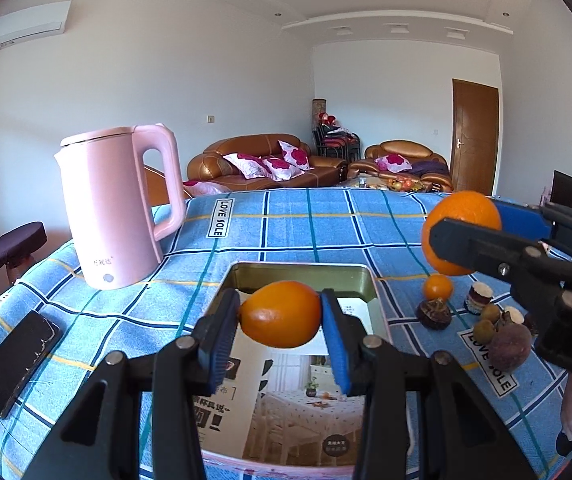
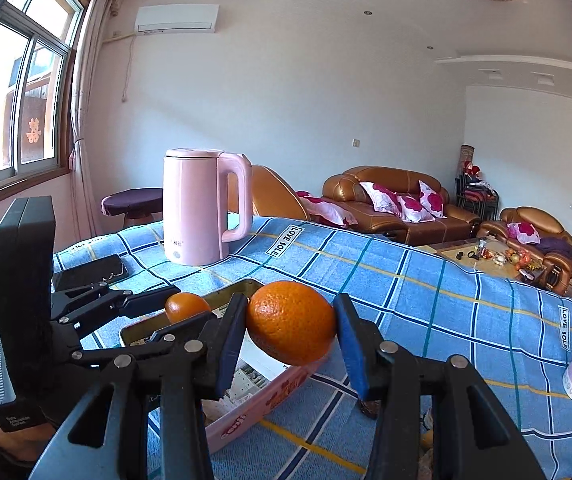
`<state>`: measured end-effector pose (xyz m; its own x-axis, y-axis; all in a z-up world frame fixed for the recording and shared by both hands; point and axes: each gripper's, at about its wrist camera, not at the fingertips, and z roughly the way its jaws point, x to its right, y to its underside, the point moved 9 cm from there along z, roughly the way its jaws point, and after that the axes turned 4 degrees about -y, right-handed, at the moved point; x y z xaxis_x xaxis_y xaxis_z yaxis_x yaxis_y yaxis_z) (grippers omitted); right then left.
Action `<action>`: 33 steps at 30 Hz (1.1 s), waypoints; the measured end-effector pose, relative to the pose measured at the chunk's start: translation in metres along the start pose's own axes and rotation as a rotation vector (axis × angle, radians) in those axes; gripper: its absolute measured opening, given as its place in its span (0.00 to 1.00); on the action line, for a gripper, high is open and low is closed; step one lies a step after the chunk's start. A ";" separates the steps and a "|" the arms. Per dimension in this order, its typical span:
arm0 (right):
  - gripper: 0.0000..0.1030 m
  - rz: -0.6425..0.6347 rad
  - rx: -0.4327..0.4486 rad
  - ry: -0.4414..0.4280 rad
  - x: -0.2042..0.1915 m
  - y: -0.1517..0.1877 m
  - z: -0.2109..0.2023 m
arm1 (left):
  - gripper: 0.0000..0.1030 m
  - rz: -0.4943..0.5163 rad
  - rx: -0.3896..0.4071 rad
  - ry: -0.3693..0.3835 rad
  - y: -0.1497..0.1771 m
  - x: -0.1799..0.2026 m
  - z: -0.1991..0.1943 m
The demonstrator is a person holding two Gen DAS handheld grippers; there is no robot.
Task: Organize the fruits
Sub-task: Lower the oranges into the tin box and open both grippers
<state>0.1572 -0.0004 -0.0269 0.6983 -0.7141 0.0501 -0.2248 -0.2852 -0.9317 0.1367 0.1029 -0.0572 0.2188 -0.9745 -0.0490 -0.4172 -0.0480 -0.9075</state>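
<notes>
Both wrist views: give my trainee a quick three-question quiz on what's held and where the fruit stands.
1. True or false: the left gripper holds nothing.
2. What does the right gripper grip? A) phone B) orange C) kettle
3. Fill in: the loose fruit on the cloth lies on the side of the tin away from the pink ____.

Key:
1. False; it is shut on the small orange.
2. B, the big orange.
3. kettle; the mangosteen and other fruit lie opposite it.
</notes>
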 end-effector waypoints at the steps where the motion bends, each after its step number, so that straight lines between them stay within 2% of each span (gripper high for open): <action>1: 0.45 0.001 -0.005 -0.001 0.000 0.000 0.003 | 0.41 0.002 -0.001 -0.004 -0.001 -0.002 0.001; 15: 0.45 0.024 -0.079 -0.018 -0.003 0.014 0.047 | 0.41 0.004 -0.066 -0.006 0.006 -0.018 0.022; 33: 0.45 0.020 -0.165 -0.036 -0.011 0.039 0.081 | 0.41 0.016 -0.137 -0.014 0.016 -0.026 0.040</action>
<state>0.1963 0.0483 -0.0929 0.7155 -0.6984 0.0168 -0.3454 -0.3746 -0.8604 0.1601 0.1362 -0.0871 0.2231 -0.9723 -0.0697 -0.5369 -0.0629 -0.8413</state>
